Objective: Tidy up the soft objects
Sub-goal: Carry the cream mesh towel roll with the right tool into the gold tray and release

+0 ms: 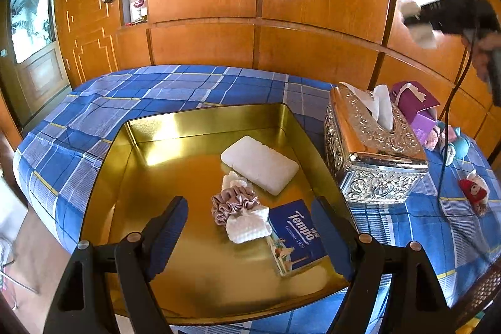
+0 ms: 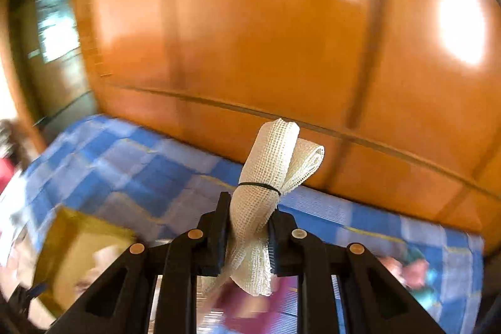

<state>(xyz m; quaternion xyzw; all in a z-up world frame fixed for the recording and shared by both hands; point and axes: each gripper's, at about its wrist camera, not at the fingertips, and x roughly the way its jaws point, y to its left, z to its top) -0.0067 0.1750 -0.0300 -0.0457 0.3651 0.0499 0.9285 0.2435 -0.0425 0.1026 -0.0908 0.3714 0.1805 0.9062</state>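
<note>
— Where is the rolled white mesh cloth [image 2: 269, 177] kept?
— It is clamped in the right hand-held gripper [image 2: 247, 237], raised above the bed [image 2: 125, 158].
— And the left hand-held gripper [image 1: 250, 240]?
— Held wide, empty, over the gold tray [image 1: 188, 121].

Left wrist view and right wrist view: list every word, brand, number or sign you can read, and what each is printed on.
"Tempo": large white brand name on the blue tissue pack lying in the gold tray.
"Germany 1929": small line beneath it on the same pack; the digits are only roughly legible.
Purple box behind the silver tissue holder: white markings, too small to read.
Right wrist view: no readable text; the background is blurred.
</note>
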